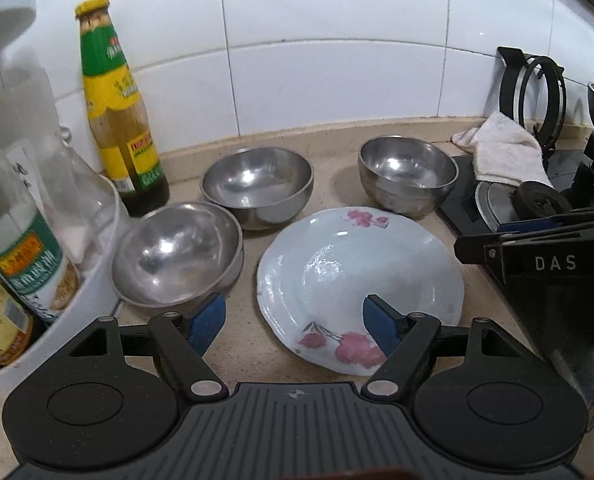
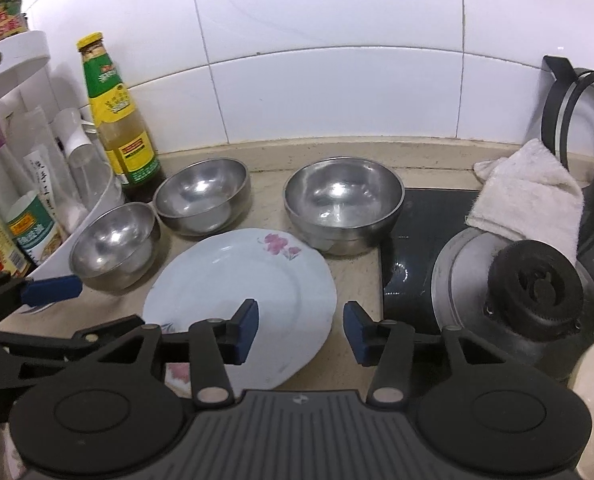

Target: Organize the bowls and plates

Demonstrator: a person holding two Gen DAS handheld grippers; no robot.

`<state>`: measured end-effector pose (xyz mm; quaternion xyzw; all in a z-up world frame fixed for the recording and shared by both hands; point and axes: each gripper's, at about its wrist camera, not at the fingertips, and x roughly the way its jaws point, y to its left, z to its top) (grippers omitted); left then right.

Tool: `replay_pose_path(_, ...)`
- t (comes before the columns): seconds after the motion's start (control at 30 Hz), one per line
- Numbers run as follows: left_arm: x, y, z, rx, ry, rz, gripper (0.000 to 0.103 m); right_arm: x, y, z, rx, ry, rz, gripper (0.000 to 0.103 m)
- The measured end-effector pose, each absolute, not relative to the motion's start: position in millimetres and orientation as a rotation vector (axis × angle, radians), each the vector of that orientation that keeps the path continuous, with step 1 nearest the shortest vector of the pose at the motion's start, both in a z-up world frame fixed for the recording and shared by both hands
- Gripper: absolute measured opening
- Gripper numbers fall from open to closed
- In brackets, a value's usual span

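Observation:
A pale blue plate [image 1: 361, 276] with pink flowers lies flat on the beige counter. Three steel bowls stand upright around its far side: one at the left [image 1: 177, 252], one behind it [image 1: 257, 184] and one at the right [image 1: 409, 172]. My left gripper [image 1: 293, 324] hovers open over the plate's near left rim, gripping nothing. In the right wrist view the same plate [image 2: 237, 280] lies below my right gripper [image 2: 301, 330], which is open, with the plate's right edge under the gap. The bowls [image 2: 113, 244] [image 2: 203, 196] [image 2: 343, 200] stand beyond. The left gripper's blue fingertip [image 2: 51, 288] shows at the left.
A sauce bottle [image 1: 117, 120] and a white rack [image 1: 97, 280] of bottles crowd the left. At the right lie a dark stove top [image 2: 417, 248], its burner [image 2: 537, 292], a white cloth [image 2: 529, 192] and a black ring stand [image 1: 537, 92]. Tiled wall behind.

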<state>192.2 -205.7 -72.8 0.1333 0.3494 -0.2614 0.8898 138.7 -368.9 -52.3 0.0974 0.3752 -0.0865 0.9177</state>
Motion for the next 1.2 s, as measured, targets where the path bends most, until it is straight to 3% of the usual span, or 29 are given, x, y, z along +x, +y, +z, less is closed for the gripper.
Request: replay_pose_path(1.2,253,-234,-120,0.268,0.892,-0.610,0.080,197,-404,-103,0.318,0.932,-0.124,0.045)
